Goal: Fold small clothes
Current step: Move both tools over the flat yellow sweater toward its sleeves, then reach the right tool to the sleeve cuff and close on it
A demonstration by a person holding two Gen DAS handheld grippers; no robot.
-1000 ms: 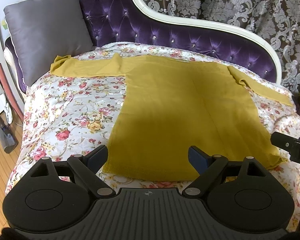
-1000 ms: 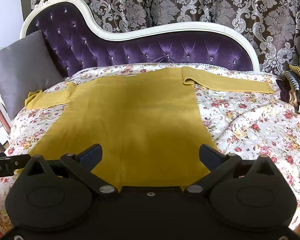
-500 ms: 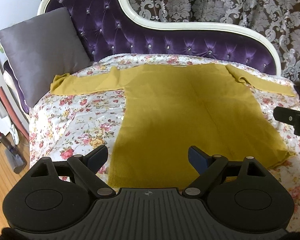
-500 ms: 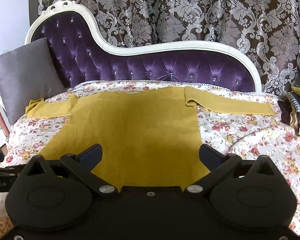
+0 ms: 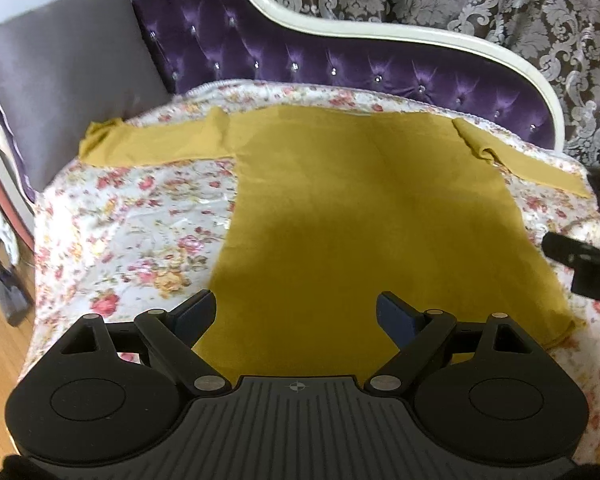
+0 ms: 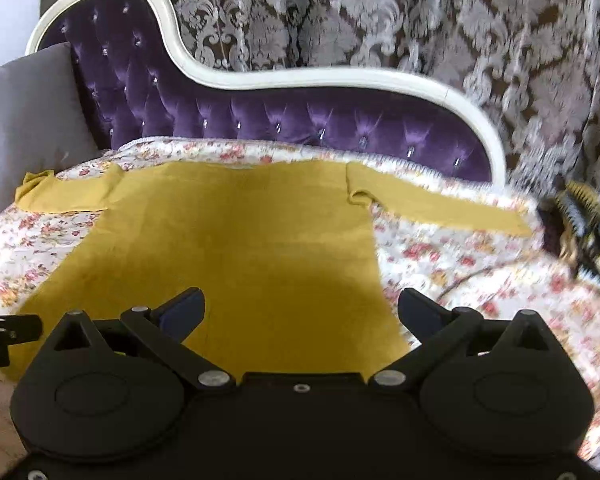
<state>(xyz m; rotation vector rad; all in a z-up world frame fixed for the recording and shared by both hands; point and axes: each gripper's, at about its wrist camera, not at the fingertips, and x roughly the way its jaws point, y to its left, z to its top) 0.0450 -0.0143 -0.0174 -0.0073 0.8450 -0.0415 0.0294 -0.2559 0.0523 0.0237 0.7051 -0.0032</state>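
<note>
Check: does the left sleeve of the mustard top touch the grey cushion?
Apart. The left wrist view shows floral cover between the sleeve's cuff and the grey cushion.

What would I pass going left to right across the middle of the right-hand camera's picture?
Grey cushion → left sleeve → mustard sweater body → right sleeve → striped dark cloth.

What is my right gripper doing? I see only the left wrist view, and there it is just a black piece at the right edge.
Observer: The right gripper is wide open and empty, above the lower right corner of the shirt.
Operator: And what is the dark thing past the end of the right sleeve? My view cuts it off.
Observer: A crumpled cloth with black and gold stripes, lying on the cover just beyond the sleeve's end.
</note>
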